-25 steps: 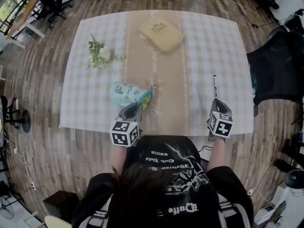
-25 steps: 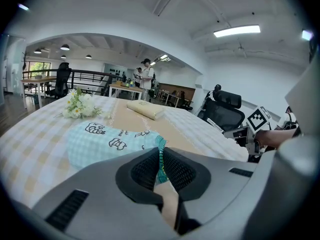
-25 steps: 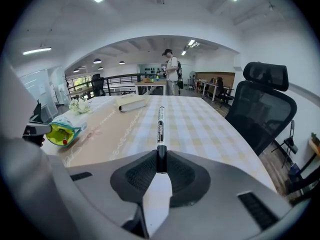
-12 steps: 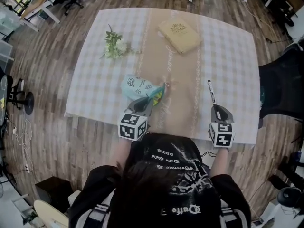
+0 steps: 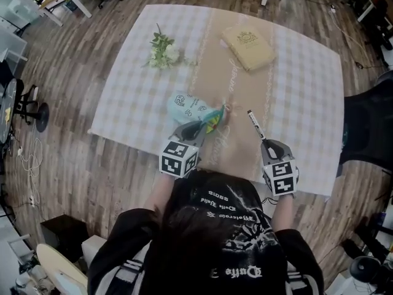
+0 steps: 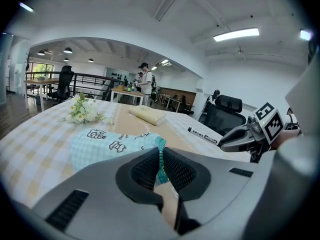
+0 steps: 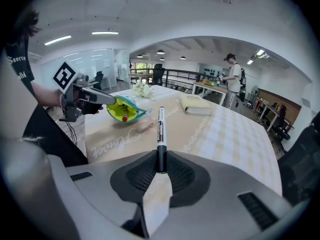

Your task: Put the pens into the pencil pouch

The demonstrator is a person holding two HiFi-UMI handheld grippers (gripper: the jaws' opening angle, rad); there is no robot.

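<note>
Right claw (image 7: pixel 159 170): clamped on slim black-and-white marker pen (image 7: pixel 160 126), black end.
Left claw (image 6: pixel 160 170): pinching soft turquoise fabric pouch (image 6: pixel 100 146) rim, ahead-left.
Handling: pen light, stiff, probably slick.

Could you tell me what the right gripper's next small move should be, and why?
Probably carry the marker left toward the pencil pouch: the right gripper grips it apart from the pouch, whose mouth the left gripper holds open.
</note>
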